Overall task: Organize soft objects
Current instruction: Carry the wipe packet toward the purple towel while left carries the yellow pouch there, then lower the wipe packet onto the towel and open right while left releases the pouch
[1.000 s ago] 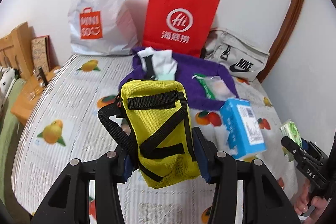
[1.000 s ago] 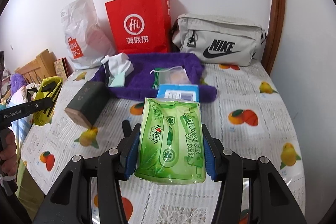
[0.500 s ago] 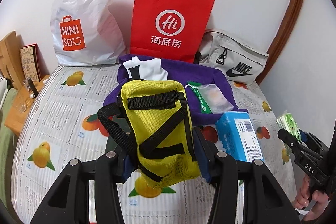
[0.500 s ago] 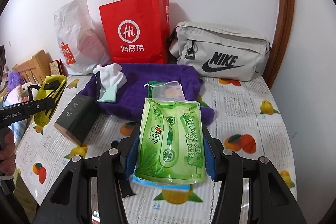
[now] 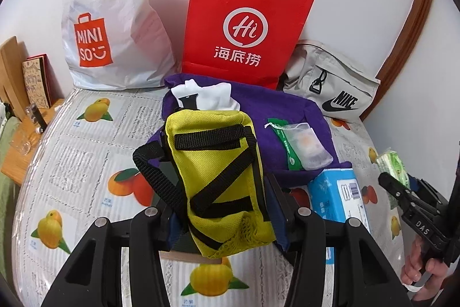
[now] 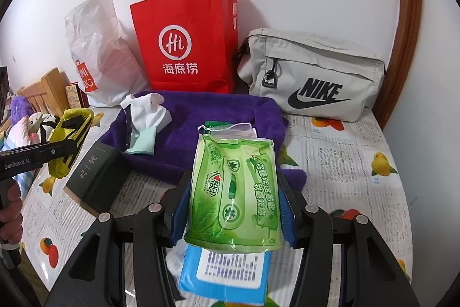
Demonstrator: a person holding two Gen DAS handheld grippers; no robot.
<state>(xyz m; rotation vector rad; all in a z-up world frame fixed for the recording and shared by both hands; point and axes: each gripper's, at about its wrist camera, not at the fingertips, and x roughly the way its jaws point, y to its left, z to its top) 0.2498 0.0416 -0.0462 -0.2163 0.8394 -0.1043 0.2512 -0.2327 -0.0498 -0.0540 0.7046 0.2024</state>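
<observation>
The left gripper (image 5: 221, 209) is clamped on a yellow woven pouch with black straps (image 5: 218, 174), held above the fruit-print bedsheet (image 5: 86, 146). The right gripper (image 6: 233, 209) squeezes a glossy green plastic tissue pack (image 6: 233, 192) over a blue box (image 6: 227, 275). Just beyond lies a fuzzy purple towel (image 6: 201, 117) carrying white socks (image 6: 146, 111); a dark box (image 6: 95, 177) sits left.

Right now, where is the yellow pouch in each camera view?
Left wrist: yellow pouch at centre, clamped in the left tool.
Right wrist: yellow pouch at far left edge.
Shared landmark: red paper bag against the wall.
</observation>
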